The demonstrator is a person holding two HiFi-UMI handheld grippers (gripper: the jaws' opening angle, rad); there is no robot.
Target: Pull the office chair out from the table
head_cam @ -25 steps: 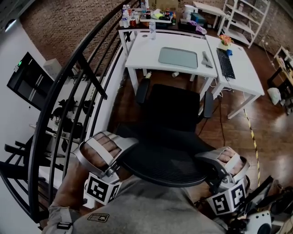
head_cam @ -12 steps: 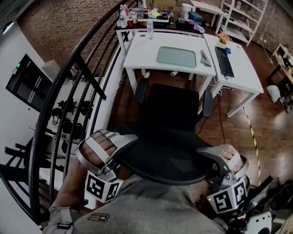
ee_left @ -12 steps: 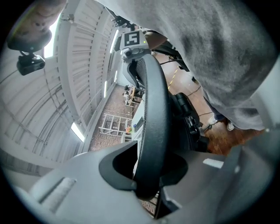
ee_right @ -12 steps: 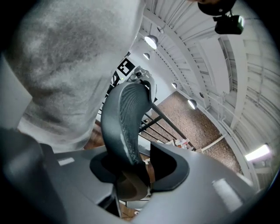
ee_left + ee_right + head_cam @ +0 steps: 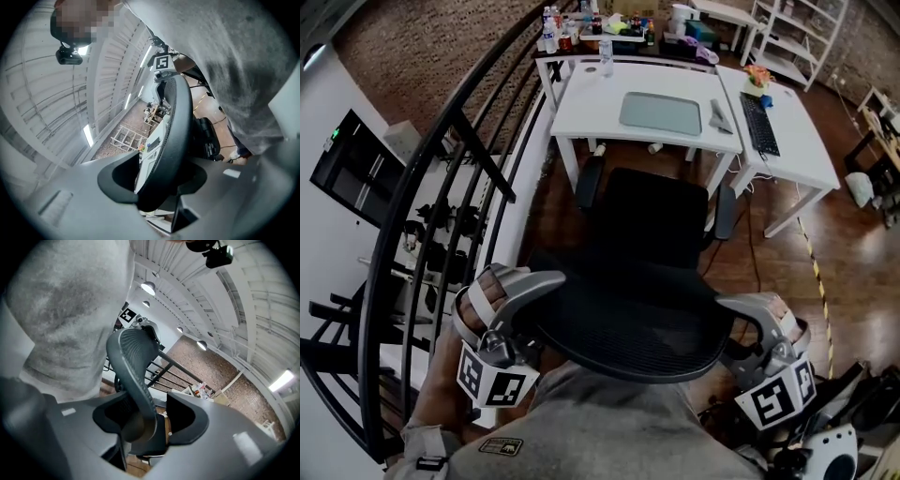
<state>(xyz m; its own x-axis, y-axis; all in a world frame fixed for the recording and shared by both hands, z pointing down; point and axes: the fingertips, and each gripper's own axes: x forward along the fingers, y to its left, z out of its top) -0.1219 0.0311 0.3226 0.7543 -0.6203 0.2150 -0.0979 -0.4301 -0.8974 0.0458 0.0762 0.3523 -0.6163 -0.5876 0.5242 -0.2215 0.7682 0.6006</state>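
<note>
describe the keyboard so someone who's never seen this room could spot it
Beyond the black office chair stand two white tables side by side. The keyboard lies on the right-hand one, near its left edge. It is the only long dark bar there; the left table's mat is pale grey.

Left gripper (image 5: pixel 159 180) and right gripper (image 5: pixel 140 420) rolled, fingers (image 5: pixel 112 174) opening around the office chair (image 5: pixel 649 239).

In the head view, the base and wheels of the office chair (image 5: pixel 652 234) are hidden under its seat and backrest. The person's grey shirt (image 5: pixel 591 431) is cut off at 6 o'clock. Bottles (image 5: pixel 551 26) beyond the counter (image 5: pixel 581 108), at 12 o'clock, are too small to identify.
</note>
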